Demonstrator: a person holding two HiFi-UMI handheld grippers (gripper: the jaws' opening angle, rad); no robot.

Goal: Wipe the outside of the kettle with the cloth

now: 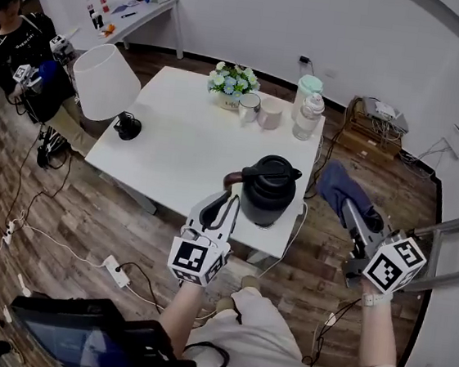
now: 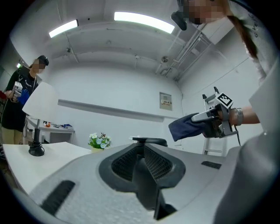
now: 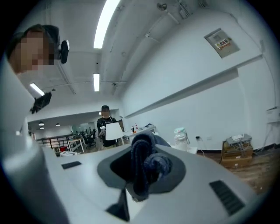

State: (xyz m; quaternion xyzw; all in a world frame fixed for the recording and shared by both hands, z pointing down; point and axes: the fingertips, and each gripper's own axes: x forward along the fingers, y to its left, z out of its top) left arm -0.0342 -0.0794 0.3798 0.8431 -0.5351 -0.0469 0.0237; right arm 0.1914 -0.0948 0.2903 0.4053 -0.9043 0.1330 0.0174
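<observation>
The left claw (image 1: 227,205) was pinching the curved handle (image 1: 231,180) of the black round kettle (image 1: 268,193). The kettle stood just in front of it, on the near edge of the white tabletop (image 1: 175,152). Off to that claw's right, past the edge, the right claw (image 1: 348,209) was pinching the dark blue cloth (image 1: 343,186), apart from the kettle. Far beyond the left claw sat a pot of flowers (image 1: 233,81).

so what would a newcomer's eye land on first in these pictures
The black kettle stands near the front edge of the white table, its handle caught between the jaws of the left gripper. Off the table's right side, the right gripper holds a bunched dark blue cloth in the air, clear of the kettle.
</observation>
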